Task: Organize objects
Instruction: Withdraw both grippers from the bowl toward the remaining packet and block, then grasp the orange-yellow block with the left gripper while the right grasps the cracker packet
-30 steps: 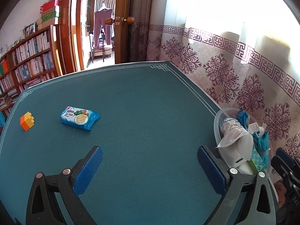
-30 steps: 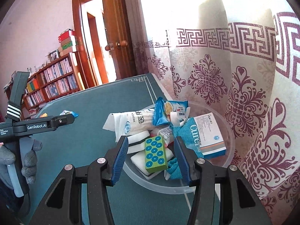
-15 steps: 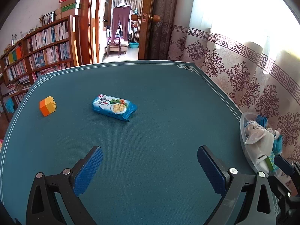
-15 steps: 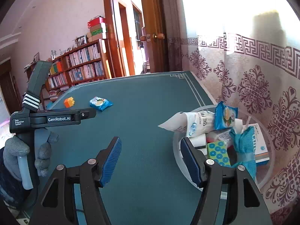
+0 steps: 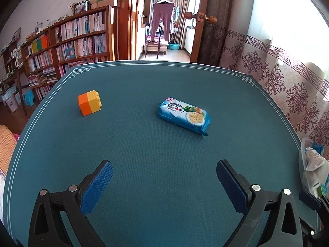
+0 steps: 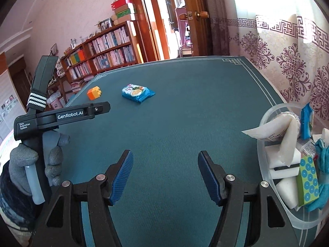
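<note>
An orange and yellow toy block [image 5: 89,103] and a blue cracker packet [image 5: 184,116] lie apart on the teal table [image 5: 144,148], beyond my left gripper [image 5: 164,164]. That gripper hovers open over bare cloth, nothing between its blue pads. The right wrist view shows the block [image 6: 94,93] and packet [image 6: 137,92] far off at the back left. My right gripper [image 6: 165,154] is open and empty above the table, left of a clear plastic basin [image 6: 265,164].
The basin holds white packets, a green dotted sponge [image 6: 308,181], a teal cloth and a blue snack bag. A gloved hand [image 6: 24,160] holds the left gripper at the left. A patterned curtain [image 6: 287,61] hangs beyond the table's right edge; bookshelves and a doorway stand behind.
Both grippers have swung left, away from the basin, which slid to the right edge of each view. The right gripper's jaws widened and left the green sponge in the basin. Block and packet look nearer.
</note>
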A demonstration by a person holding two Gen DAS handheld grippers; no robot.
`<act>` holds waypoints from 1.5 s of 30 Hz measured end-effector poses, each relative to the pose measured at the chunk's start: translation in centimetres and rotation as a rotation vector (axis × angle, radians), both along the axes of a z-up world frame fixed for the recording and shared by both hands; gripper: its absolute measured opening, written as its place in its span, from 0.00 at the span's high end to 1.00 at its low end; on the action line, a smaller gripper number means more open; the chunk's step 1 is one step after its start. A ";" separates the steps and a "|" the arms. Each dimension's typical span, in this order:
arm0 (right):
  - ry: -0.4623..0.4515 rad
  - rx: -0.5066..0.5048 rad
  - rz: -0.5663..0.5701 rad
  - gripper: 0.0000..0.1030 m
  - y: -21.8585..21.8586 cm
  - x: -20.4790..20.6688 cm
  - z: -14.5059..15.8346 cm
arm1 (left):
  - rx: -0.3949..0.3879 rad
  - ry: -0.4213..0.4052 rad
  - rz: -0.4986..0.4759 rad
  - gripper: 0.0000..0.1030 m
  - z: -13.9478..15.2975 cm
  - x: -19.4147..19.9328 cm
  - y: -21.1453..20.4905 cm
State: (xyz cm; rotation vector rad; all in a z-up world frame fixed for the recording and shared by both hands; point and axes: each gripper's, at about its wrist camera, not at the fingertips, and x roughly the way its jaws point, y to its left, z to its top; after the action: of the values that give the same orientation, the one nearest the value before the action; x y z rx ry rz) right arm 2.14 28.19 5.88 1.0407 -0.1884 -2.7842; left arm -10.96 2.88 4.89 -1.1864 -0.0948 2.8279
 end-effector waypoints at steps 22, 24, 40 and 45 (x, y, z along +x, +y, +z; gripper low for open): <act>-0.058 0.013 0.036 0.35 -2.2 -3.9 -1.7 | -0.029 -0.036 0.316 0.00 -2.5 -8.7 -10.0; -0.062 0.013 0.034 0.35 -2.2 -4.5 -1.8 | -0.021 -0.050 0.322 0.00 -2.8 -9.4 -10.3; -0.056 0.036 0.049 0.35 -5.0 -10.9 -1.5 | -0.011 -0.060 0.344 0.00 -2.2 -13.7 -12.0; -0.032 0.052 0.077 0.35 -6.1 -14.0 -1.4 | 0.063 -0.012 0.321 0.01 -2.2 -13.5 -12.7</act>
State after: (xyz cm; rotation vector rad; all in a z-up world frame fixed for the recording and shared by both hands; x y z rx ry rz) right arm -11.83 22.07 4.45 1.0818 -0.0779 -2.7180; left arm -24.43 -9.87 2.65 -1.2777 -0.4071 3.0588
